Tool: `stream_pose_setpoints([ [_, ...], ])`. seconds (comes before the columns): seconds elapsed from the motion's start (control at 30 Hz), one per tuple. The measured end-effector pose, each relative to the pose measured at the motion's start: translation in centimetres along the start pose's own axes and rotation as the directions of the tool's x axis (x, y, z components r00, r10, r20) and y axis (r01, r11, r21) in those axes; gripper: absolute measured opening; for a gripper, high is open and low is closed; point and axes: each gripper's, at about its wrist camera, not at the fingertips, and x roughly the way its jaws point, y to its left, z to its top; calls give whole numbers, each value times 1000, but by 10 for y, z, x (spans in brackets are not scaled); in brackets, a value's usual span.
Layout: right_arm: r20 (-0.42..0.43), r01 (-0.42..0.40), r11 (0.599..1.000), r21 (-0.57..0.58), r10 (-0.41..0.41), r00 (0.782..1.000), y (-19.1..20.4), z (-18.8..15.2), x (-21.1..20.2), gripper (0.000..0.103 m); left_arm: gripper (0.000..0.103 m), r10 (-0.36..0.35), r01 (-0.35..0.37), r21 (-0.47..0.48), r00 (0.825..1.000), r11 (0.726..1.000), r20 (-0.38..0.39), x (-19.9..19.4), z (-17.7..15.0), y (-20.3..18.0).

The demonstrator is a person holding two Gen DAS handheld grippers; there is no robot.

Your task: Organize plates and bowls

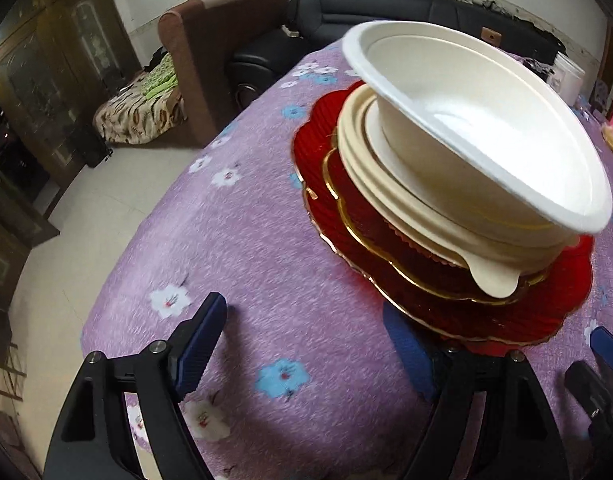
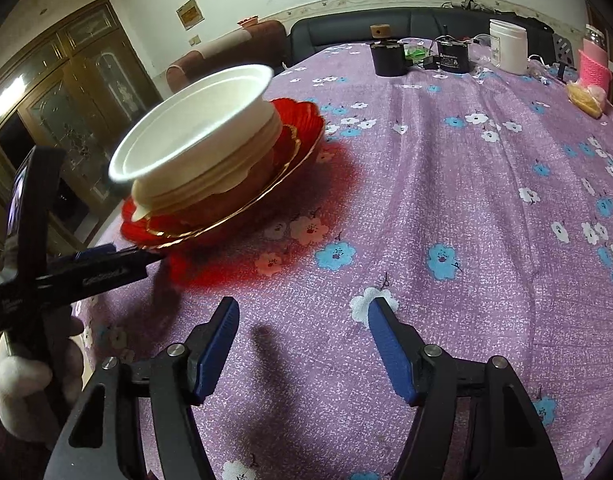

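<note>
A stack stands near the table's left edge: wide red plates with gold rims (image 1: 546, 308) (image 2: 302, 120), cream plates (image 1: 386, 184) (image 2: 194, 196) on them, and a white bowl (image 1: 486, 140) (image 2: 194, 132) on top, leaning. In the right wrist view the whole stack looks tilted. My left gripper (image 1: 306, 340) is open, and its right finger (image 1: 406, 344) lies under the red plate's near rim. A gloved hand (image 2: 22, 376) holds it. My right gripper (image 2: 302, 320) is open over bare cloth, to the right of the stack, with nothing between its fingers.
Purple flowered cloth (image 2: 426, 184) covers the table. At the far side stand two black jars (image 2: 388, 60), a white jar (image 2: 508, 46), a pink knitted thing (image 2: 594, 70) and a yellow item (image 2: 584, 98). Sofas (image 1: 346, 4) stand behind. The table's left edge (image 1: 118, 280) drops to the floor.
</note>
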Motion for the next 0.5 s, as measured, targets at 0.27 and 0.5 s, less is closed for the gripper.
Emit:
stream_pose_setpoints([
  [0.27, 1, -18, 1000, 2, 18, 1000, -1, 0, 0, 76, 80, -56, 56, 94, 998, 994, 0, -2, 9, -44],
  [0.5, 2, -37, 999, 8, 37, 999, -2, -2, -2, 78, 80, -121, 113, 195, 992, 974, 31, -18, 2, -69],
])
